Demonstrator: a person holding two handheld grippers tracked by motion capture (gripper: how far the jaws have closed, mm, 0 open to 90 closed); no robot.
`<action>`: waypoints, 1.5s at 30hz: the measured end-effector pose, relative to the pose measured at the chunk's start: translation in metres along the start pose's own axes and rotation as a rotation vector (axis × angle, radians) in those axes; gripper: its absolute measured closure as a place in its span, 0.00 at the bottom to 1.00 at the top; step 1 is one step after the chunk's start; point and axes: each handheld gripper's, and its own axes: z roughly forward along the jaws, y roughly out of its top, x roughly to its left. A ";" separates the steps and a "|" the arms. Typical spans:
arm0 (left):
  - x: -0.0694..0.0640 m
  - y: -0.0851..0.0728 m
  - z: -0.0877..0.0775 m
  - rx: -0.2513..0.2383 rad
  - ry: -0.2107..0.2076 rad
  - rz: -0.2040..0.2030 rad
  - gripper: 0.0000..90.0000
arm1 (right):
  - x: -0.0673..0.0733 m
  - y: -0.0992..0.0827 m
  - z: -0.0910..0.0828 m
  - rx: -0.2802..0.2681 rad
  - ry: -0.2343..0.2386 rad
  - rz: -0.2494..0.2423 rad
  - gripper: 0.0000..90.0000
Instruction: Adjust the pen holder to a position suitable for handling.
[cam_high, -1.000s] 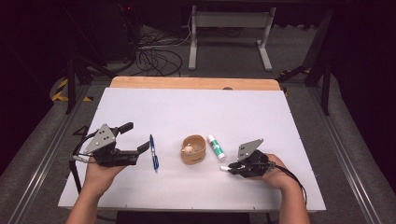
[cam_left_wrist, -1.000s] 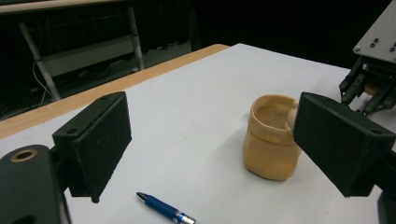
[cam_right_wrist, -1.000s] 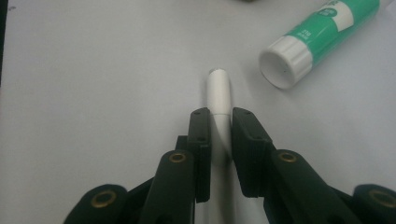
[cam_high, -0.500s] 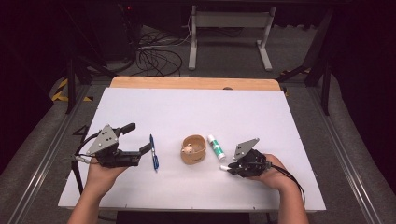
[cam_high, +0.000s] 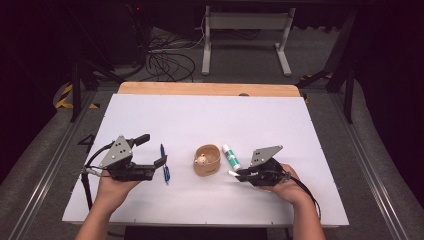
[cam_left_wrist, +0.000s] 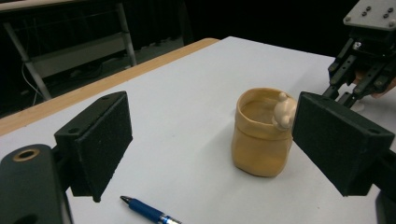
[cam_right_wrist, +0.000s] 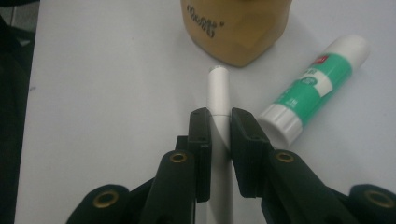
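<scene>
The right gripper (cam_right_wrist: 219, 126) is clenched on a white pen (cam_right_wrist: 218, 93), which lies low between its black jaws with the capped end pointing toward the tan pouch-shaped holder (cam_right_wrist: 236, 28) at about twelve o'clock from the jaws. In the high view the pen's tip sits just beside the holder's base, at roughly four o'clock from it; whether the pen is lifted off the white table (cam_high: 320, 200) or resting on it is hard to say from these angles. A green-and-white glue stick (cam_right_wrist: 315, 88) lies just beside the jaws, at two o'clock from them, apart from the pen.

The left gripper (cam_high: 152, 150) hangs with its jaws spread wide and nothing between them, facing the holder (cam_left_wrist: 261, 135) from its nine o'clock side. A blue pen (cam_high: 164, 164) lies on the table just in front of it, untouched.

As a judgement: the grasp is made, but the holder looks empty apart from its small figure, so lifting and dropping the white pen in remains, and probably the blue pen and glue stick after it.
</scene>
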 end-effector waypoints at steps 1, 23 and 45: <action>-0.001 0.000 0.001 0.003 -0.005 0.003 0.14 | 0.000 0.001 0.001 -0.014 0.006 0.003 0.88; -0.047 -0.015 0.044 0.031 -0.111 0.019 0.18 | 0.018 0.026 0.007 -0.242 0.006 -0.013 0.88; -0.095 -0.022 0.071 0.003 -0.118 0.019 0.22 | 0.031 0.040 -0.003 -0.402 0.016 -0.050 0.88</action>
